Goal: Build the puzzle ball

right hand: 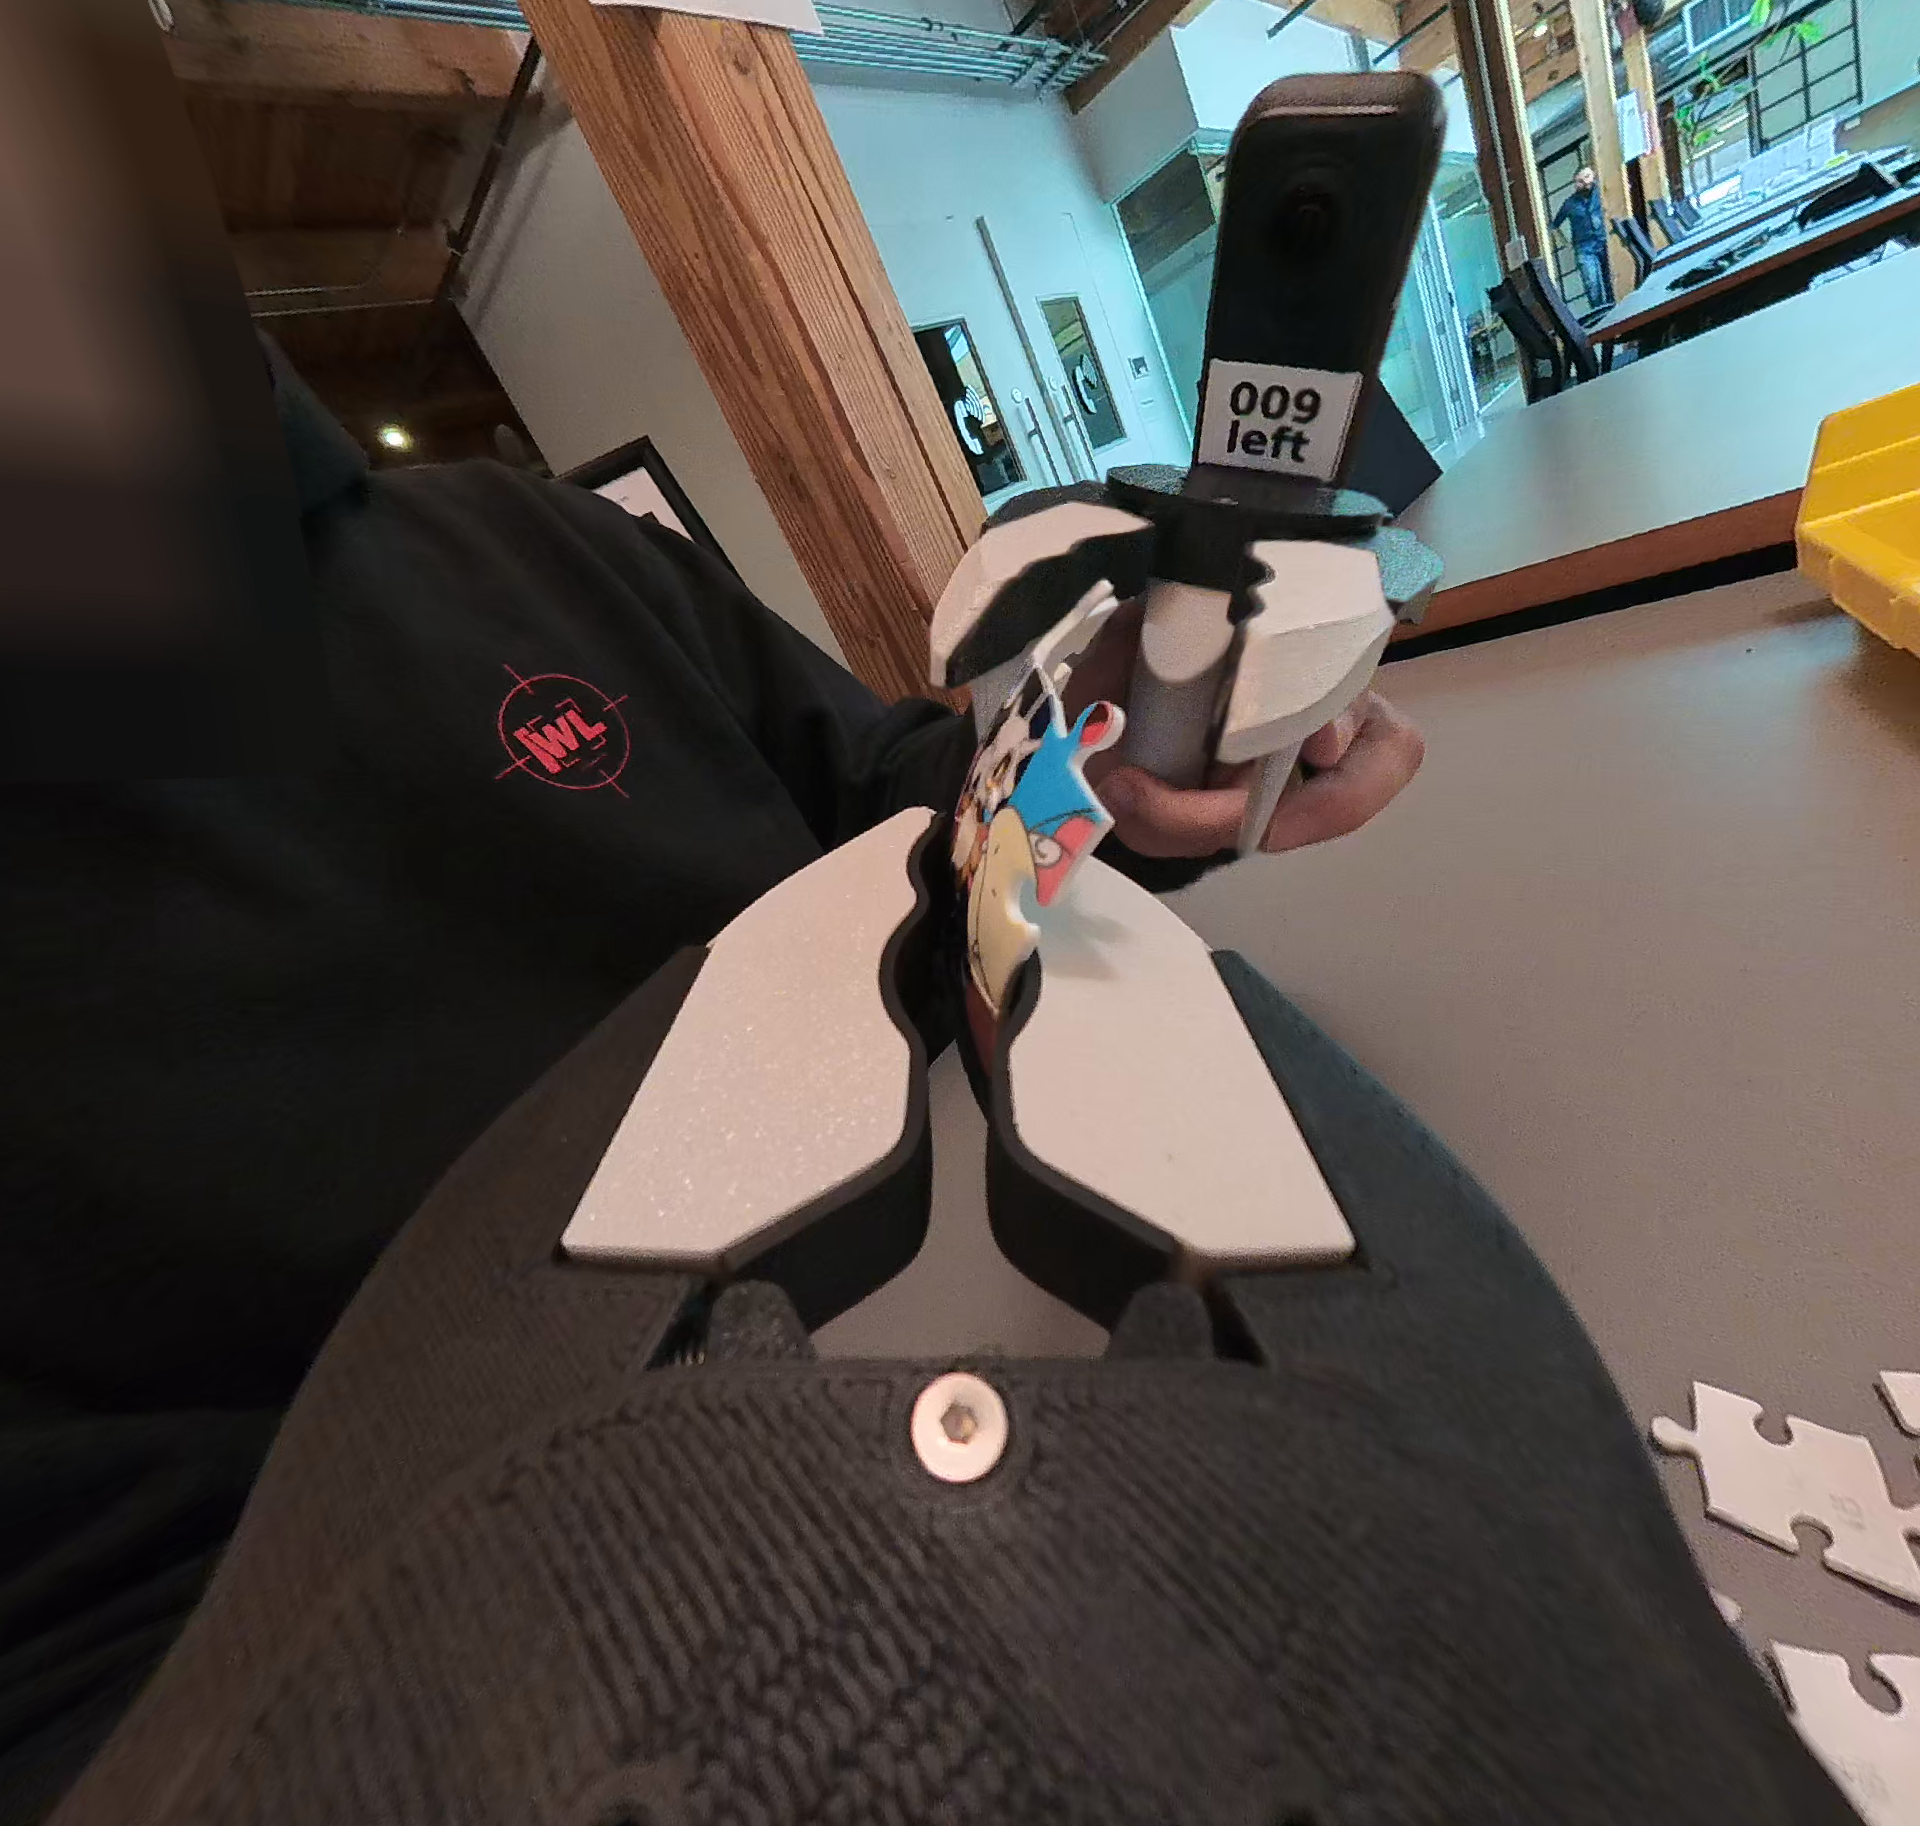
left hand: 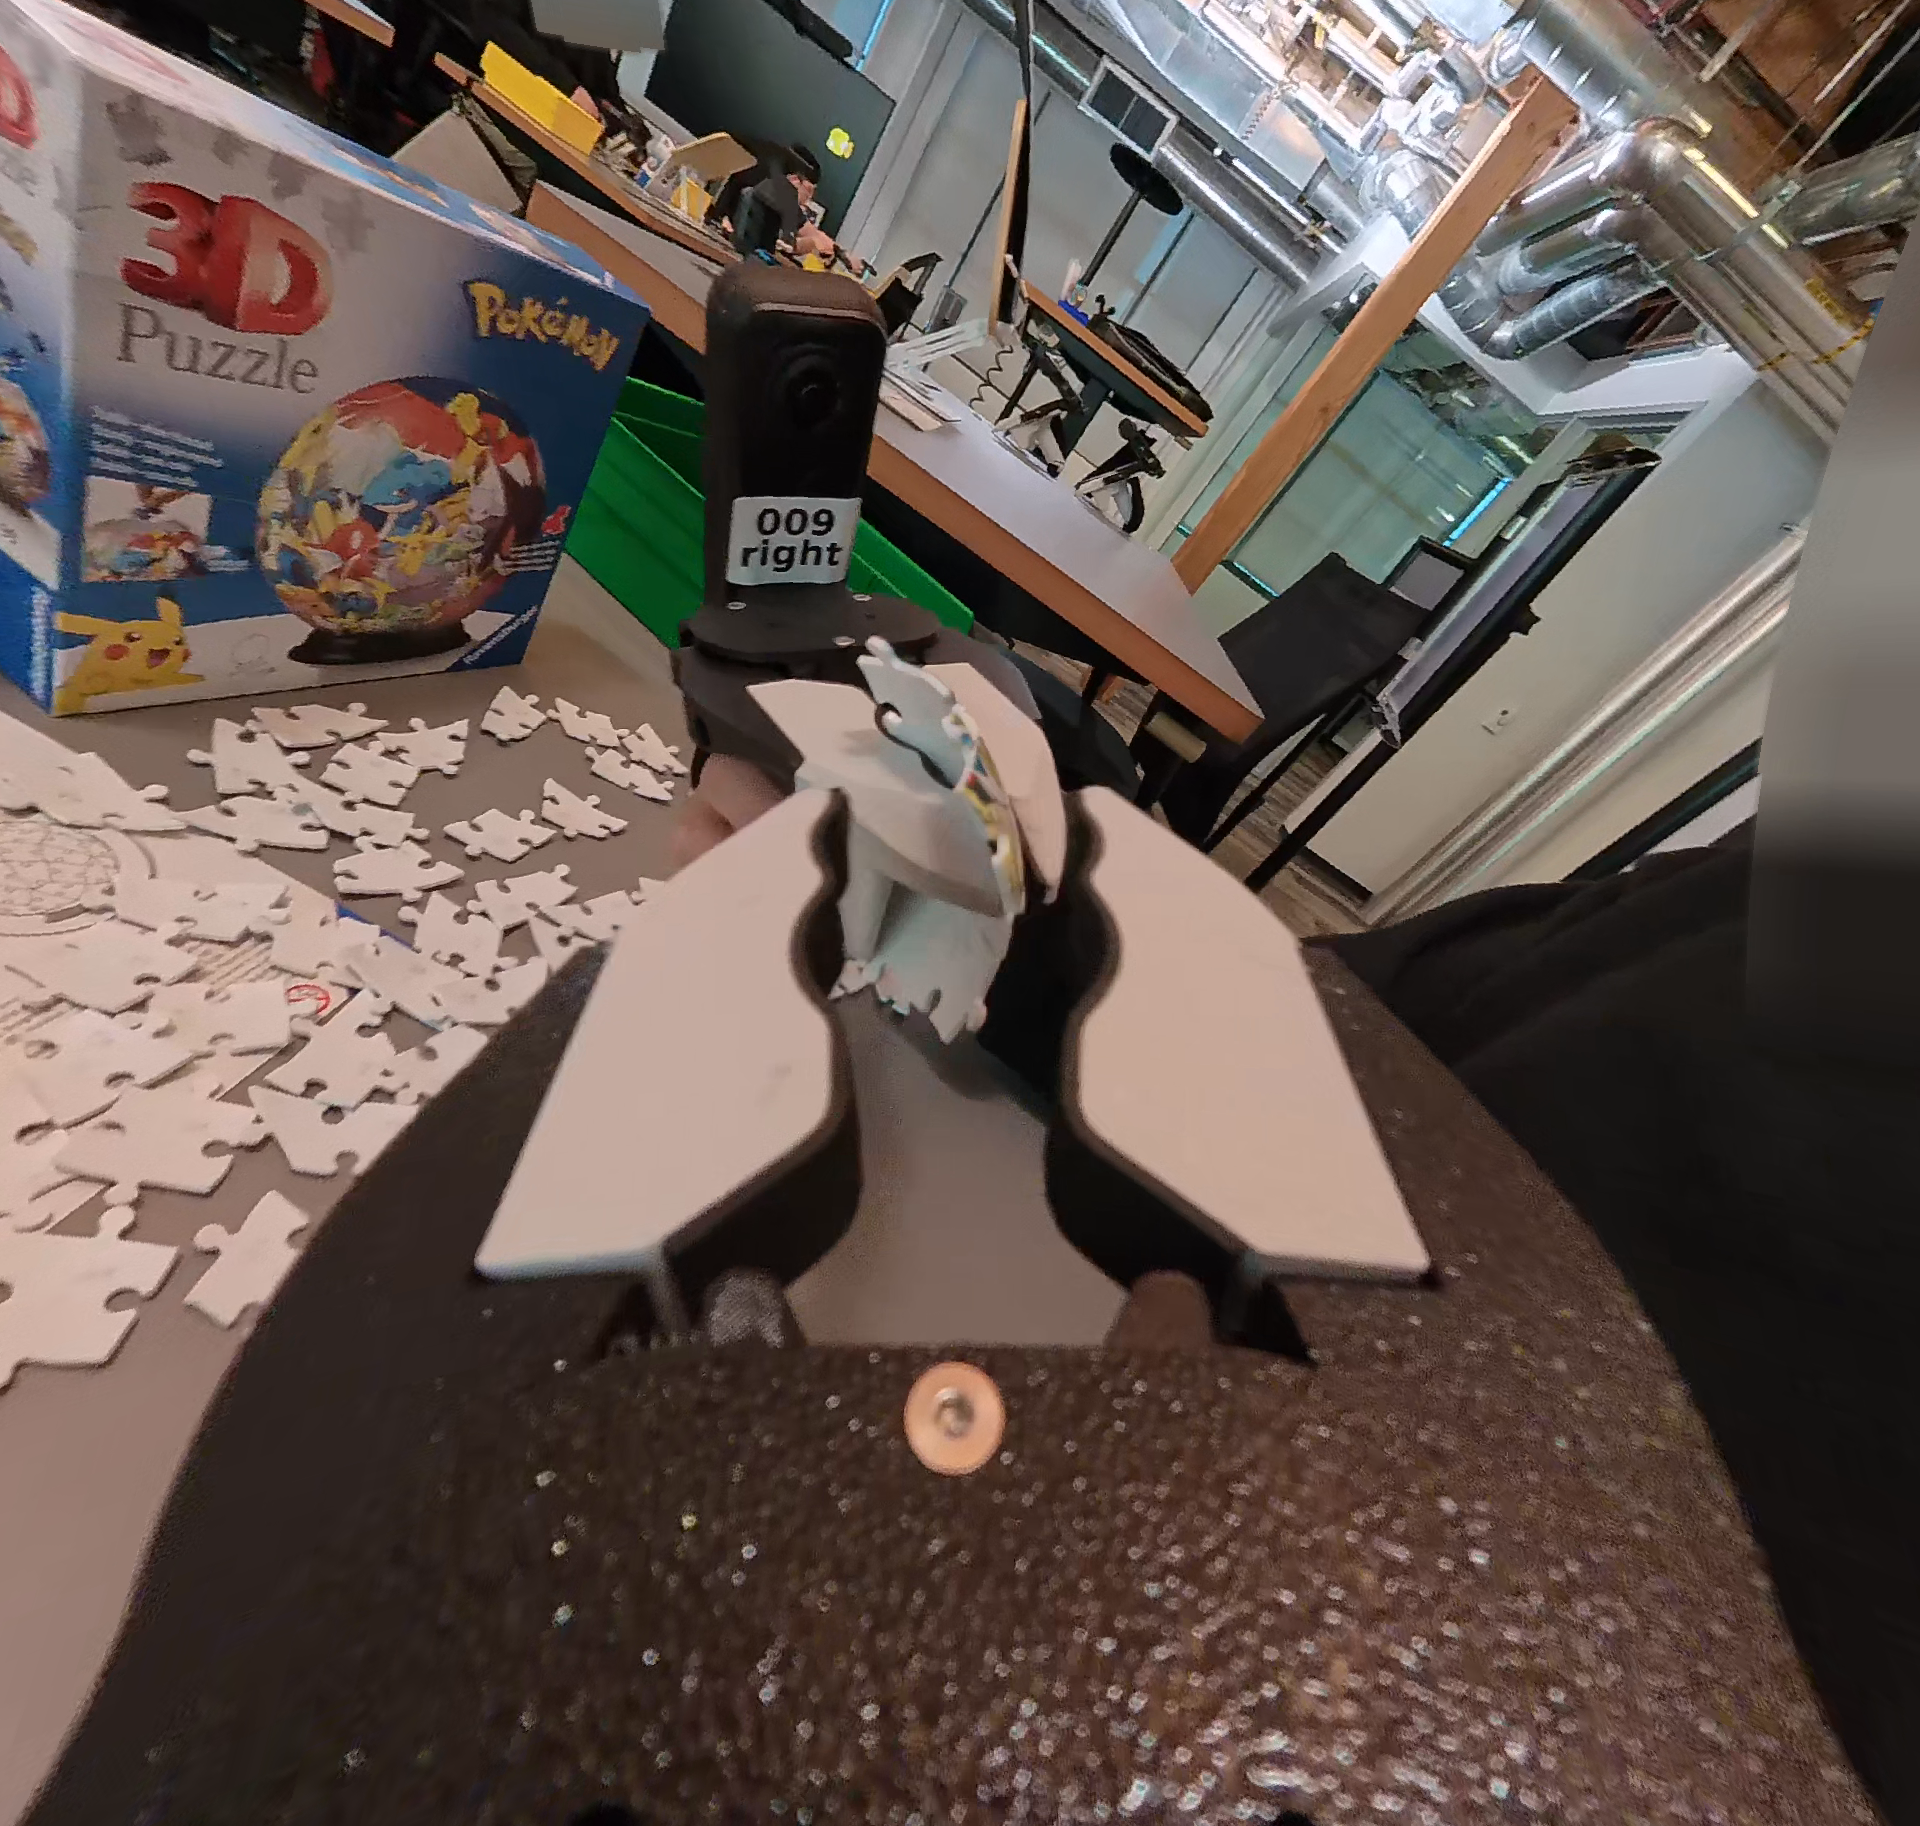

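Left gripper (left hand: 951, 872) and right gripper (right hand: 971, 903) face tip-to-tip, fingers clamped.

Joined curved puzzle pieces (right hand: 1023, 820) held aloft, printed side colourful, backs pale; loose pieces (left hand: 343, 862) scattered face-down across the table's left part.

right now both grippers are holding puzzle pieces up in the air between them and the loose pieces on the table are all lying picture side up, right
Not quite. The left gripper and right gripper do hold joined puzzle pieces up between them, but the loose pieces on the table lie blank white side up, as far as shows, in the left wrist view.
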### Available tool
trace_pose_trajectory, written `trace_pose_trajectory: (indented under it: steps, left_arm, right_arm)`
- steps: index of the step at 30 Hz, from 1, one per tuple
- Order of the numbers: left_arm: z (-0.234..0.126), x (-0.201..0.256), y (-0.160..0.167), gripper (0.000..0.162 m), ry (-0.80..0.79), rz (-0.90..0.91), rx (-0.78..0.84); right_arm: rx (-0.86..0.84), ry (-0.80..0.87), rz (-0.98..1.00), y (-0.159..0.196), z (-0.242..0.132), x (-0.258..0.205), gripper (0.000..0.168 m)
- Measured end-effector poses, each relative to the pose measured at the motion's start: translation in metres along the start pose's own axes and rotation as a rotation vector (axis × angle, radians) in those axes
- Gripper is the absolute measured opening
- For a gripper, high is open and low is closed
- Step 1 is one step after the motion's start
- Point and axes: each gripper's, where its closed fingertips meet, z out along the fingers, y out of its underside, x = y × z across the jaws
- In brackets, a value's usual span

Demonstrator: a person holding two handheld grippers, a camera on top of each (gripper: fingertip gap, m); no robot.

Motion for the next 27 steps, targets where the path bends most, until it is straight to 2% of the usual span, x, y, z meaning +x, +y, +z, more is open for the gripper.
trace_pose_trajectory:
  steps: [3,5,9,12,15,20,27]
  left_arm:
    - [-0.012,-0.005,0.003,0.046,-0.052,0.058,-0.016]
    - [-0.024,-0.018,0.016,0.048,-0.135,0.092,-0.089]
    - [-0.06,-0.051,0.074,0.028,-0.305,0.134,-0.412]
    - [-0.089,-0.071,0.125,0.027,-0.389,0.072,-0.67]
    - [-0.098,-0.079,0.153,0.029,-0.423,0.047,-0.784]
    - [-0.096,-0.091,0.169,0.031,-0.46,0.207,-0.926]
    - [-0.09,-0.087,0.178,0.032,-0.435,0.274,-1.066]
  right_arm:
    - [0.016,0.011,0.007,-0.002,-0.006,0.0,0.005]
    - [0.03,0.015,0.018,-0.003,-0.01,0.0,0.005]
    - [0.021,0.047,0.007,-0.003,-0.015,0.001,0.004]
    - [0.025,0.047,-0.007,-0.004,-0.018,-0.001,0.005]
    - [0.02,0.056,-0.002,-0.003,-0.019,0.001,0.005]
    - [0.012,0.051,0.007,0.0,-0.017,0.002,0.005]
    - [0.01,0.057,0.008,0.001,-0.019,0.004,0.005]
